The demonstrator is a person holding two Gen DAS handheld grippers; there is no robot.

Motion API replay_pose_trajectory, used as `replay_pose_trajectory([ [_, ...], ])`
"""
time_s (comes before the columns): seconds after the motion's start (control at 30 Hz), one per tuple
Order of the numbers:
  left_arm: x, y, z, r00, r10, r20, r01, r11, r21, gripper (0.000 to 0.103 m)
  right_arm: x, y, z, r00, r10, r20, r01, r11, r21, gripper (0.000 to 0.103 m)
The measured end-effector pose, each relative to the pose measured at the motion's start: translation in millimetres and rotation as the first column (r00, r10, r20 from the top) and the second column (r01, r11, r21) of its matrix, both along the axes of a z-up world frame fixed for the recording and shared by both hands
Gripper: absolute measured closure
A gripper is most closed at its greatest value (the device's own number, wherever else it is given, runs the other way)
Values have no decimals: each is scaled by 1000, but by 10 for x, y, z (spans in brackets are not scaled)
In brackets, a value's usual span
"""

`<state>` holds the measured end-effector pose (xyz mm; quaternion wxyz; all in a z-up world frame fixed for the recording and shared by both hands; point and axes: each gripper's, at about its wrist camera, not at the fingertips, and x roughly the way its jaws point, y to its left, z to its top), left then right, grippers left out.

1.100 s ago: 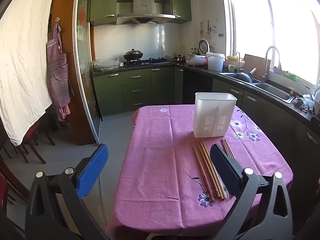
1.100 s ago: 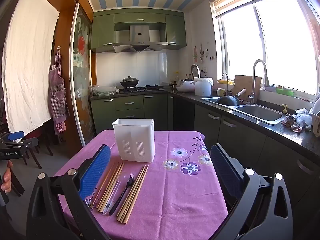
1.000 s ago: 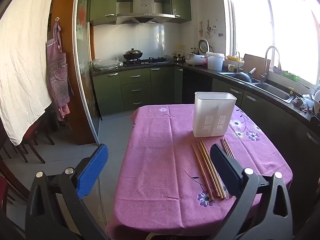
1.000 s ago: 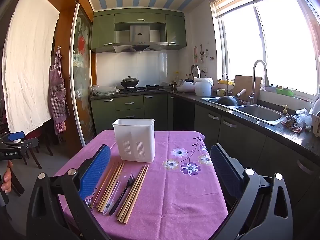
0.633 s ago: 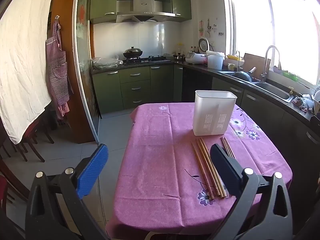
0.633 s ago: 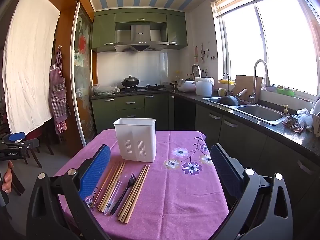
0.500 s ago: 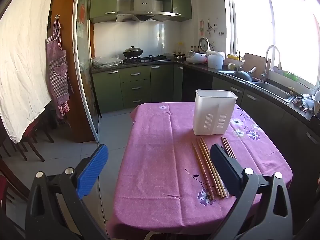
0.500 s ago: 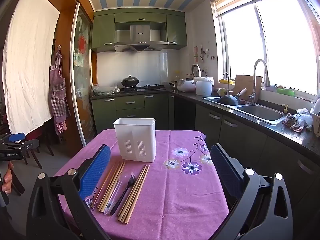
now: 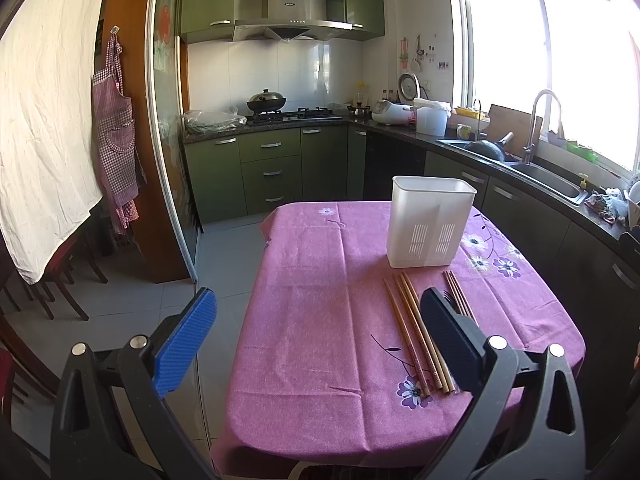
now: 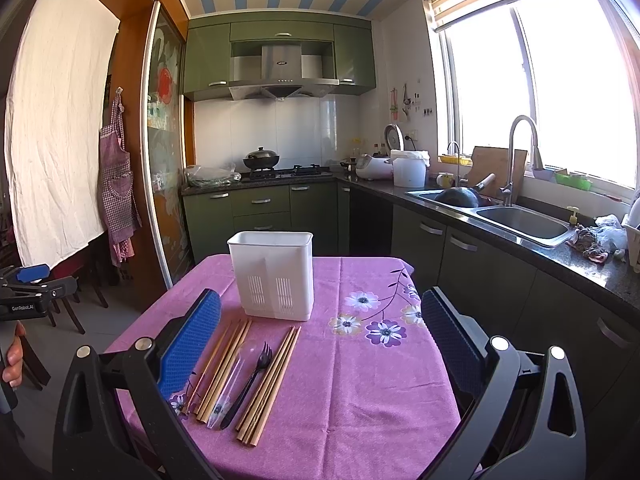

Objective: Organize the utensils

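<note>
Utensils lie in a row on the table (image 10: 360,400), just in front of the white holder (image 10: 272,276): a left bundle of chopsticks (image 10: 224,364), a clear utensil (image 10: 230,380), a black fork (image 10: 250,384) and a right bundle of chopsticks (image 10: 270,380). The holder looks empty from here, so nothing seems sorted yet. Both the left claw (image 9: 316,344) and the right claw (image 10: 320,340) are released, wide apart, holding nothing, above the near edge. A good first pick would be to lower one claw across a single bundle near its middle, close squarely, then lift it upright over one compartment.
</note>
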<state>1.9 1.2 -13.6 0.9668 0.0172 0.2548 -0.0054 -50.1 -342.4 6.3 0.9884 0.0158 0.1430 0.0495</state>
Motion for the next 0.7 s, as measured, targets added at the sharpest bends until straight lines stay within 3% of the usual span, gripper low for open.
replay_pose_trajectory([
  [0.7, 14, 34, -52, 1000, 0, -9, 0, 1000, -8, 6, 17, -5, -30, 1000, 4, -3, -4, 1000, 2, 4],
])
